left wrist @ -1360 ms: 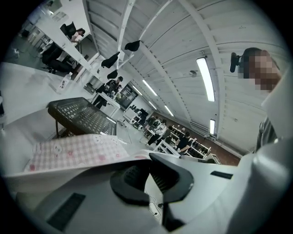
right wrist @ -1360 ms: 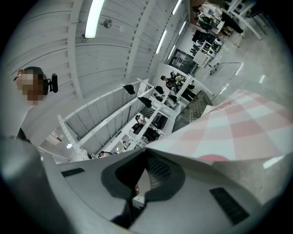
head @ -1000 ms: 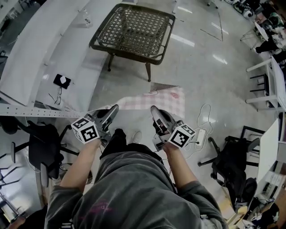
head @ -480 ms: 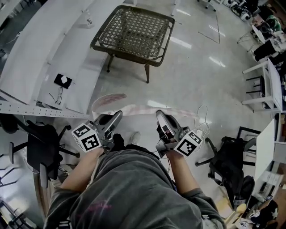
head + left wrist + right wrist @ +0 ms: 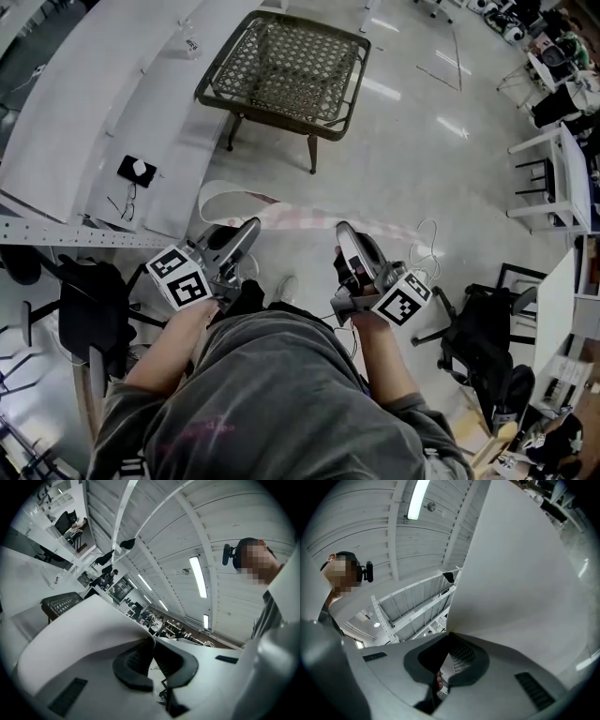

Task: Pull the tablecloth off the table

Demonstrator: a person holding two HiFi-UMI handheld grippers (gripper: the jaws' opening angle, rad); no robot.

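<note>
The pink-checked tablecloth (image 5: 281,214) hangs off the floor as a thin, edge-on strip stretched between my two grippers. My left gripper (image 5: 246,230) is shut on its left end and my right gripper (image 5: 345,232) on its right end. In the left gripper view the cloth's white underside (image 5: 79,630) billows over the shut jaws (image 5: 152,641). It also fills the upper right of the right gripper view (image 5: 520,573) above that gripper (image 5: 449,637). The wicker table (image 5: 286,61) stands bare farther ahead, also visible as a table (image 5: 58,604) behind the cloth.
Long white benches (image 5: 84,112) run along the left, with a small black item (image 5: 138,170) on one. Black chairs stand at my left (image 5: 80,309) and right (image 5: 478,347). A white cable (image 5: 427,253) lies on the glossy floor. Another white table (image 5: 572,169) is at the right.
The cloth showed its flat checked face in front of me; now it is lifted and seen edge-on, and it covers much more of both gripper views. Both grippers moved slightly forward.
</note>
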